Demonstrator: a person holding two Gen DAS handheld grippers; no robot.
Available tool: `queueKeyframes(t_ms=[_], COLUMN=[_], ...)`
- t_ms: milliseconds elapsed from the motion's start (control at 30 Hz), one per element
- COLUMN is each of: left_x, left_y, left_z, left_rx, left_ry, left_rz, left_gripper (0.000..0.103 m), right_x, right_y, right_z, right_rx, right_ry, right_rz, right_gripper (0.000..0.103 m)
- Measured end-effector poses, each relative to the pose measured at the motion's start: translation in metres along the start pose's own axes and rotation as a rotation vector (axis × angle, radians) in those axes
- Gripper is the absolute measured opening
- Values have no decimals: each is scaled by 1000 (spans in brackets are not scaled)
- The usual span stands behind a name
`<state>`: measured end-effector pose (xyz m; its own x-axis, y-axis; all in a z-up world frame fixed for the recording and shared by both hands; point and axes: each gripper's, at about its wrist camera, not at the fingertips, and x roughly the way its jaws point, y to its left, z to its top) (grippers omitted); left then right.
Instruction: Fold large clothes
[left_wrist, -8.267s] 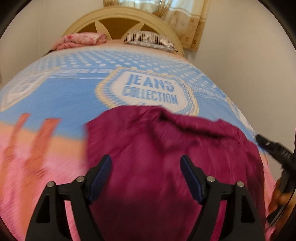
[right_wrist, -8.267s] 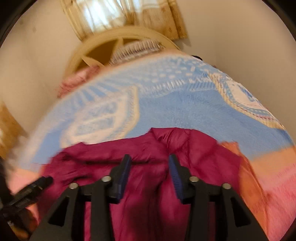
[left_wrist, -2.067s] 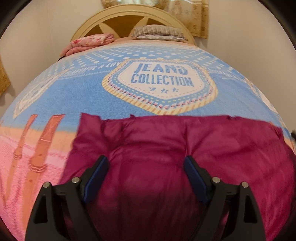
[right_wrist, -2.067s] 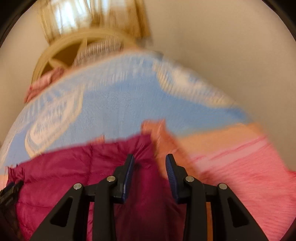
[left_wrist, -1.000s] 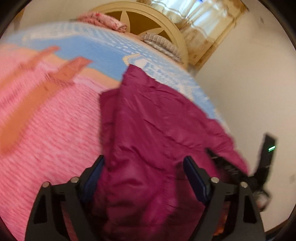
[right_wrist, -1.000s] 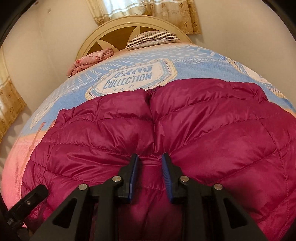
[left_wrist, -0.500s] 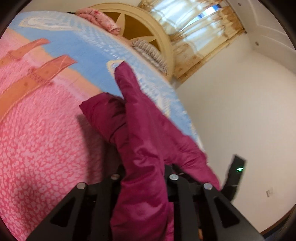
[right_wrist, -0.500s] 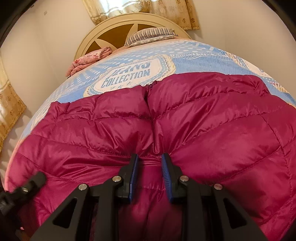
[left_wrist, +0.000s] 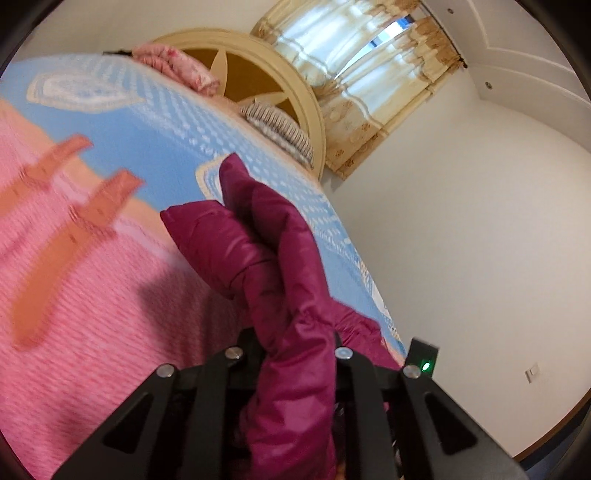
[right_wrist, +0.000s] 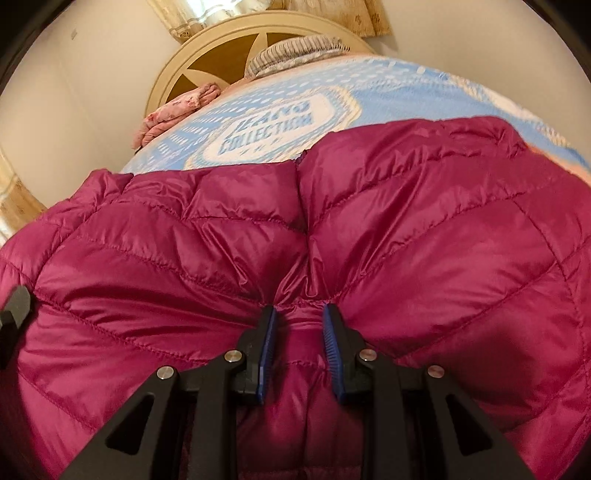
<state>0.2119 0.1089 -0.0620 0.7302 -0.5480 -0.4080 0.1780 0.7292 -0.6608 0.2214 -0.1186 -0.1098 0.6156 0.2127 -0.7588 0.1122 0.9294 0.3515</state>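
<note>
Bed with blue-pink bedspread (left_wrist: 110, 155); magenta quilted puffer jacket (right_wrist: 406, 240) on it, left gripper (left_wrist: 295, 354) and right gripper (right_wrist: 297, 325) both clamped on its fabric.

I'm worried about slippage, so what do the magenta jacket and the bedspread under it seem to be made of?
Puffer jacket: thin, glossy synthetic shell, probably nylon, judging by its sheen and stitched, puffy quilting. Bedspread: matte, nubby knit or woven cloth with a printed pattern; fibre unclear.
</note>
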Motion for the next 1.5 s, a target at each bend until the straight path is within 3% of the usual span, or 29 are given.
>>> queueKeyframes(t_ms=[100, 300, 433, 600, 667, 767, 900, 1033, 1233, 1267, 1300, 1367, 1500], left_x=[-23, -41, -17, 8, 14, 27, 51, 82, 101, 101, 99, 97, 97], left_y=[-7, -50, -83, -117, -128, -133, -138, -137, -139, -139, -140, -138, -136], left_z=[14, 12, -7, -29, -35, -45, -73, -104, -139, -143, -148, -153, -154], left_rx=[44, 279, 419, 561, 593, 615, 663, 709, 811, 818, 825, 829, 822], left_ry=[-30, -34, 15, 48, 66, 104, 183, 265, 273, 265, 254, 238, 232], left_rz=[26, 163, 190, 191, 176, 184, 200, 241, 306, 310, 313, 311, 299], left_gripper=[16, 16, 16, 16, 16, 16, 16, 16, 17, 18, 18, 18, 18], right_x=[2, 19, 26, 29, 16, -18, -61, -83, -101, -103, -106, -115, -115], right_y=[29, 67, 60, 32, 7, -28, -89, -127, -148, -152, -158, -163, -148], right_z=[-18, -41, -40, -32, -30, -25, -25, -30, -25, -22, -23, -19, 9], right_rx=[35, 127, 164, 241, 321, 334, 342, 352, 318, 329, 342, 360, 276], right_ry=[51, 173, 219, 340, 305, 166, 7, -59, -119, -120, -123, -145, -130], right_rz=[104, 377, 455, 570, 605, 587, 469, 380, 313, 319, 338, 388, 442], right_gripper=[27, 27, 25, 16, 16, 16, 17, 17, 19, 29, 48, 71, 72])
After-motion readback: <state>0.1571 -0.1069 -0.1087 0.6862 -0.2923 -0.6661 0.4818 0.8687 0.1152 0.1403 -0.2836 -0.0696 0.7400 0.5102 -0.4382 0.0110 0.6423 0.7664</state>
